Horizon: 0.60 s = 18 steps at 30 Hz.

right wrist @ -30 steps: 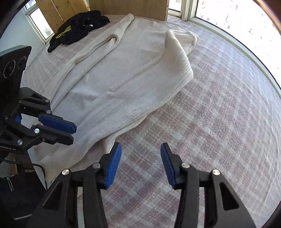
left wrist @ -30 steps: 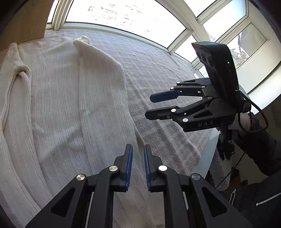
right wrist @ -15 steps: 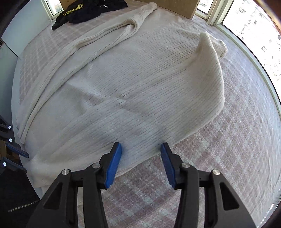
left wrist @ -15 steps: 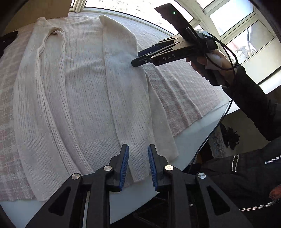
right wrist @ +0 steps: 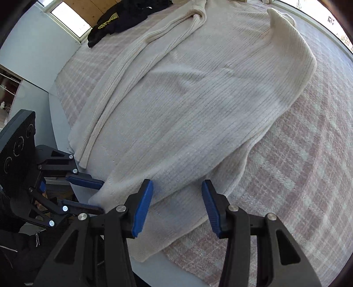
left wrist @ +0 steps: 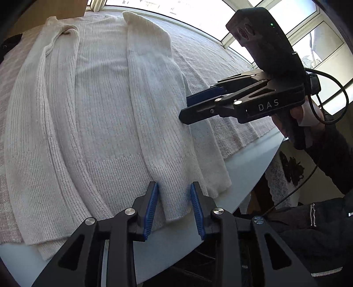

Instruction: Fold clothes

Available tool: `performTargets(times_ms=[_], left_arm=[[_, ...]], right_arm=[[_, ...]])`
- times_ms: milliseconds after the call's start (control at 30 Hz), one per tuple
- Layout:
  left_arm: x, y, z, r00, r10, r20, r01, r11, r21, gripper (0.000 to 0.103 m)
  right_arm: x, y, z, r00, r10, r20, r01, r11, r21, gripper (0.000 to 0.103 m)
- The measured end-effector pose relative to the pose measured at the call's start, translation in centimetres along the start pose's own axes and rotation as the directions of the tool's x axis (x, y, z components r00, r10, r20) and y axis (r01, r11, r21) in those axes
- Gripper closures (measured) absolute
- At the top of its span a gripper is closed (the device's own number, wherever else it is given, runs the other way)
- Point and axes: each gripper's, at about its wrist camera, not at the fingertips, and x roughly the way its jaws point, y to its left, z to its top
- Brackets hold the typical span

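A cream ribbed sweater [left wrist: 106, 99] [right wrist: 198, 99] lies flat on the table, with one sleeve [left wrist: 154, 99] folded lengthwise over its body. The sleeve's cuff [left wrist: 174, 198] reaches the near table edge. My left gripper [left wrist: 174, 205] [right wrist: 101, 196] straddles that cuff. Its jaws are opening and the blue pads stand beside the knit without pressing it. My right gripper [right wrist: 177, 198] [left wrist: 185, 107] hovers open just above the sweater's right side near the hem, with nothing gripped.
A pink plaid cloth [right wrist: 297, 165] covers the pale table, whose near edge [left wrist: 242, 172] lies bare. A black garment [right wrist: 128, 17] sits at the far left corner. Windows ring the far side. A hand in a dark sleeve [left wrist: 331, 154] holds the right gripper.
My left gripper drew back to the near table edge over the sleeve cuff and its jaws widened. My right gripper came down from the plaid cloth onto the sweater's right side.
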Motion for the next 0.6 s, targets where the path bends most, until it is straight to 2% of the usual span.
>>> performTargets(times_ms=[100, 167, 233, 367, 433, 500, 600], left_arm=[[-0.3, -0.1, 0.0, 1.000, 0.007, 0.002, -0.007, 1.000, 0.010, 0.074], [-0.5, -0.3, 0.0, 1.000, 0.016, 0.007, -0.016, 1.000, 0.023, 0.073], [-0.9, -0.5, 0.0, 1.000, 0.021, 0.011, -0.022, 0.999, 0.037, 0.073], [-1.5, -1.1, -0.3, 1.000, 0.025, 0.016, -0.026, 0.997, 0.067, 0.073], [-1.8, -1.3, -0.2, 0.999, 0.028, 0.017, -0.030, 0.996, 0.082, 0.068], [-1.8, -1.3, 0.0, 1.000, 0.027, 0.015, -0.028, 0.995, 0.097, 0.068], [-1.4, -2.0, 0.6, 1.000, 0.025, 0.012, -0.026, 0.993, 0.116, 0.068]], right_arm=[[0.7, 1.0, 0.3, 0.999, -0.038, -0.007, 0.038, 0.999, -0.022, 0.060], [0.8, 1.4, 0.1, 0.999, -0.050, -0.011, 0.049, 0.998, -0.038, 0.084], [0.7, 2.0, 0.1, 0.999, -0.035, -0.018, 0.034, 0.999, -0.023, 0.092], [-0.9, 2.3, -0.7, 0.996, -0.074, -0.056, 0.071, 0.996, -0.058, 0.097], [-2.1, 2.2, -1.1, 0.992, -0.111, -0.064, 0.107, 0.992, -0.071, 0.097], [-2.8, 1.6, -1.3, 0.992, -0.101, -0.076, 0.098, 0.994, -0.044, 0.097], [-1.2, 1.3, -1.9, 0.988, -0.102, -0.117, 0.101, 0.995, -0.013, 0.096]])
